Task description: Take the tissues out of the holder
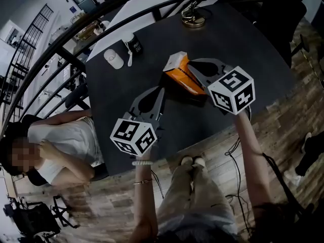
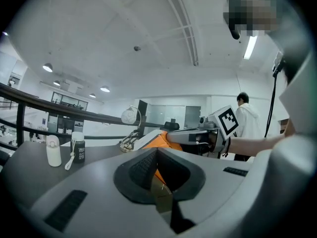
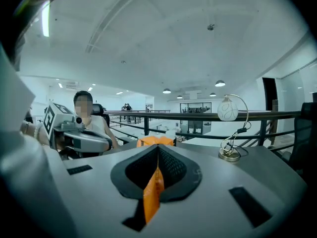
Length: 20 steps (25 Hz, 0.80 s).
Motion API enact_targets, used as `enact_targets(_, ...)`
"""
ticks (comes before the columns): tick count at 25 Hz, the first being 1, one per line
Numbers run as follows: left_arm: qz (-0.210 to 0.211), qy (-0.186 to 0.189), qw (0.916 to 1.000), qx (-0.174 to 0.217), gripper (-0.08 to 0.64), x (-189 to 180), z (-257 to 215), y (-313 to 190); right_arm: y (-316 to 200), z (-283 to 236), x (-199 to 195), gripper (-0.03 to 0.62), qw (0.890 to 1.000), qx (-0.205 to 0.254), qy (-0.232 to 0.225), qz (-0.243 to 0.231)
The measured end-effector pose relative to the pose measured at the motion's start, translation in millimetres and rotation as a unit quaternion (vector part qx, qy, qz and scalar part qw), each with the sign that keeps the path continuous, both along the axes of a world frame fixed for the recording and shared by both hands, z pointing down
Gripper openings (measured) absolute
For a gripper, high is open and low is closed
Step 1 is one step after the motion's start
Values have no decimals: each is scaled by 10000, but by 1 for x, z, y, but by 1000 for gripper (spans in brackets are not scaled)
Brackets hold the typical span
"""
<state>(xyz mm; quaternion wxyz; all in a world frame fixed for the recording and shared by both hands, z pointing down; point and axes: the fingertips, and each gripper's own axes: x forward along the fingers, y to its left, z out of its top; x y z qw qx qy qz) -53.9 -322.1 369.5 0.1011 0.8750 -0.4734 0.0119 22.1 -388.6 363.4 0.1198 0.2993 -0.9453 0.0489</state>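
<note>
The left gripper (image 1: 162, 91) is clenched on the holder (image 1: 197, 97) edge, apparently anchoring it. The right gripper (image 1: 191, 69) pinches the orange tissue pack (image 1: 177, 65) for withdrawal.

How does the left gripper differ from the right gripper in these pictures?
The left gripper pinches a dull brown flap; the right gripper pinches a bright orange sheet. In the head view, the left gripper reaches the orange pack from its near left, while the right gripper lies across it from the right. Both have shut fingers and a marker cube.
</note>
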Motion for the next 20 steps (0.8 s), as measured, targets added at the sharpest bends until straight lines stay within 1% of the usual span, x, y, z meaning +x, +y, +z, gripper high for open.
enact_targets(5, 24, 39, 9999, 121, 8, -2, -8, 19, 27, -24, 4, 14, 9994, 145, -301, 48)
enact_targets(10, 96, 74, 9998, 145, 8, -13, -8, 47, 66, -27, -3, 12, 9993, 171, -313, 74)
enact_targets(15, 292, 62, 9995, 66, 8, -20, -1, 77, 102, -9, -14, 12, 9995, 44, -201, 249)
enact_targets(20, 477, 22, 9988, -74, 8, -26, 16, 101, 125, 21, -25, 12, 9990, -162, -98, 411)
